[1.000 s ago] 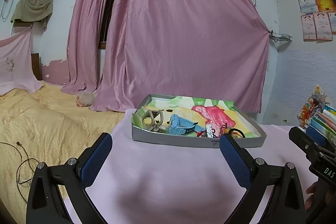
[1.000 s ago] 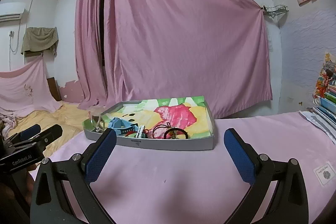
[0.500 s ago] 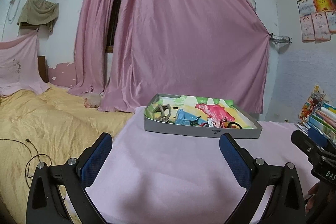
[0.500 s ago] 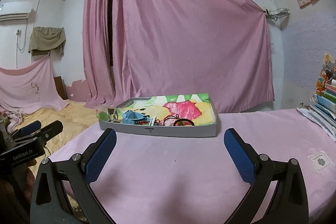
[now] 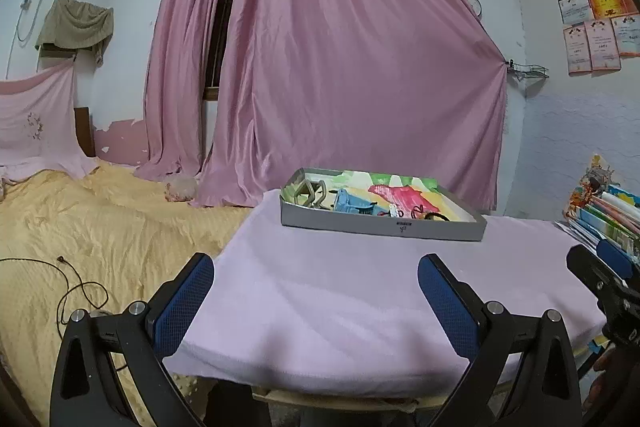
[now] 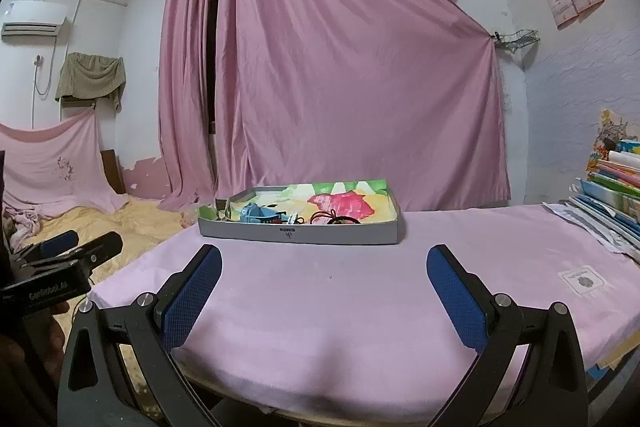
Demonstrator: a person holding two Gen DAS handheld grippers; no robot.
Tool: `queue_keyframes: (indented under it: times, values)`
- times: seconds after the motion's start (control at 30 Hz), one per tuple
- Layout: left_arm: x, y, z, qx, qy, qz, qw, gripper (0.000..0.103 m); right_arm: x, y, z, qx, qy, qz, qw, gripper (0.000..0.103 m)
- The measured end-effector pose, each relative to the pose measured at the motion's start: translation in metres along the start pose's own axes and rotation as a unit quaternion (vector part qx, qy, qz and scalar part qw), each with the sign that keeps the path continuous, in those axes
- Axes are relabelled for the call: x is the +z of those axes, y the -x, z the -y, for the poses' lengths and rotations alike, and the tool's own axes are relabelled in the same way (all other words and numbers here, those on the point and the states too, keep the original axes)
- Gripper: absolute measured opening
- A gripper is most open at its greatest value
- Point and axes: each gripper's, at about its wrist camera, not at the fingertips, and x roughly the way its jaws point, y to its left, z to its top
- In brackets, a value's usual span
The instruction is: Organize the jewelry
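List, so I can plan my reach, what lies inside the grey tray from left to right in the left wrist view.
Beige clip-like piece → blue plastic item → small silver piece → red cord → black ring, all inside the grey tray.

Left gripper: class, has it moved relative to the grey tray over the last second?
Yes. The left gripper has pulled back from the grey tray, which now looks smaller and farther across the pink tablecloth.

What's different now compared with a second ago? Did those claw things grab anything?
Both grippers, left and right, pulled back from the tray, so it looks farther away. Nothing was grabbed or released. Both stay open and empty; the jewelry lies in the tray as before.
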Motion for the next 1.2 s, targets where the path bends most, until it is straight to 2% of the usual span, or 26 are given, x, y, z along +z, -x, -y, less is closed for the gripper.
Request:
queue_keyframes:
  times: [0.47,1.2]
  values:
    - [-0.021,0.021,-0.007,-0.006,0.001,0.023,0.9997,0.102,-0.010,0.012,-0.004,-0.007,0.004,-0.001,1.000,0.101]
    - [-0.028,0.025,-0.010,-0.008,0.001,0.016,0.9998,0.102,-0.011,0.009,-0.007,-0.008,0.005,-0.010,1.000,0.101]
